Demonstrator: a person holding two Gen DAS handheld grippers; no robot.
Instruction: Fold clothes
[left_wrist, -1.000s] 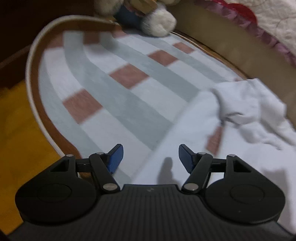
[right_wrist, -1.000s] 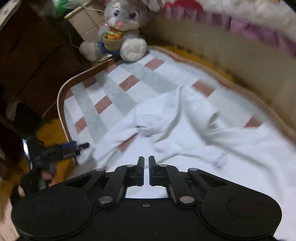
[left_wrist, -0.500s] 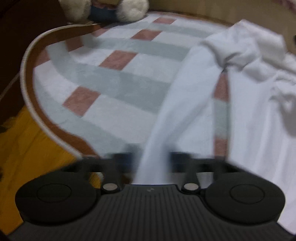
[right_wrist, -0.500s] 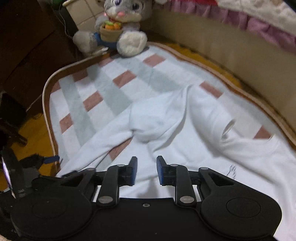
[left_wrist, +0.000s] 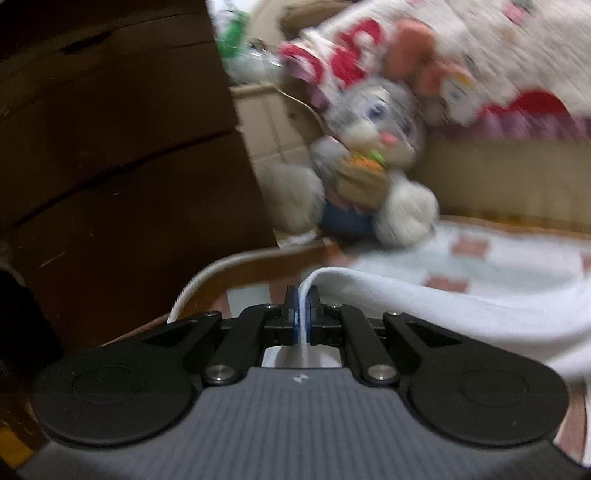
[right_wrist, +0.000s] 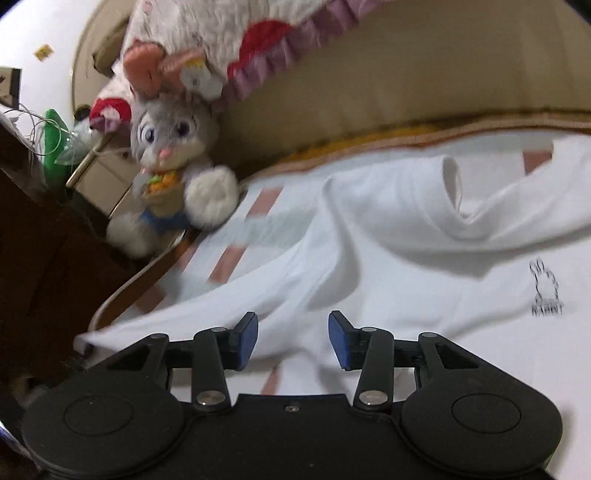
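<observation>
The fingers (left_wrist: 315, 314) of the left gripper (left_wrist: 303, 317) are pressed together on a thin edge of the white shirt (right_wrist: 388, 236), so that a narrow strip of cloth stands pinched between the blue pads and runs down toward the gripper body. From the pinch the fabric rises in a rounded fold and sweeps away to the right in a broad band. The right gripper (right_wrist: 293, 339) stands with its jaws wide apart and nothing between them; its blue pads (right_wrist: 249, 338) hang just above the shirt, over a stretched length of cloth that runs out to the left edge of the checked blanket (right_wrist: 258, 206).

The shirt lies crumpled across most of the blanket, with a rolled sleeve opening toward the far edge and a small black rabbit print (right_wrist: 546, 291) on its flat part to the right. The blanket is white with grey bands and reddish squares, bordered in brown with a pale piping (left_wrist: 199, 277) that curves round its near left corner.

At the blanket's far left corner sits a grey plush rabbit (right_wrist: 173, 162), upright, with a small basket of carrots in its lap. Behind it runs a tan bed side (right_wrist: 406, 74), with a quilt (right_wrist: 229, 33) trimmed in red and purple hanging over its top. Dark wooden furniture (left_wrist: 118, 158) stands left of the blanket. The left wrist view is blurred, so its finer detail cannot be made out.
</observation>
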